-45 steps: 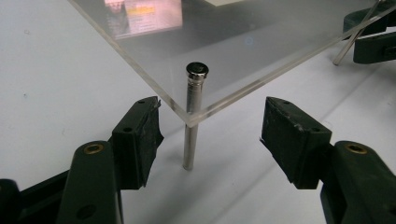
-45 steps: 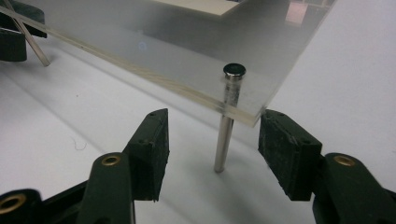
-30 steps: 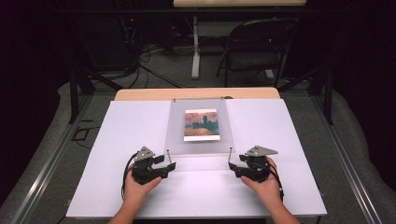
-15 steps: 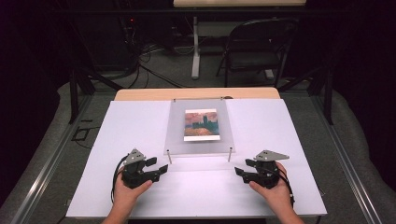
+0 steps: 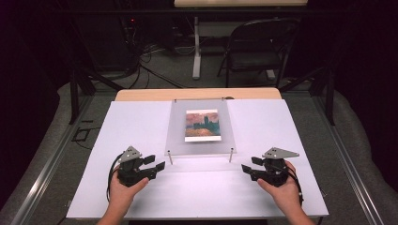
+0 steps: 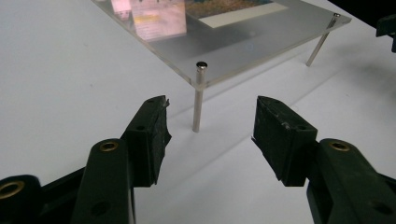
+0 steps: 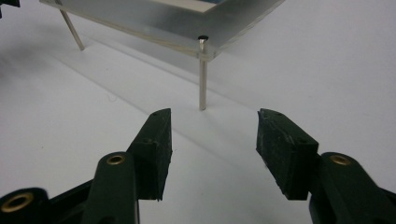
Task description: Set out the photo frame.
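1. Standing on thin legs mid-table [image 5: 141, 117], clear frame [image 5: 200, 146] holds a picture [image 5: 202, 125].
2. Left gripper [image 5: 156, 162]: jaws apart, just closing somewhat, empty, near frame's corner.
3. Right gripper [image 5: 248, 165]: jaws apart, empty.

Both tongs [image 5: 156, 165] [image 5: 248, 169] apparently agape, empty

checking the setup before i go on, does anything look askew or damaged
Nothing stands out. The clear plate sits level on its metal legs, the picture lies square on it, and both tongs, left and right, are open and empty.
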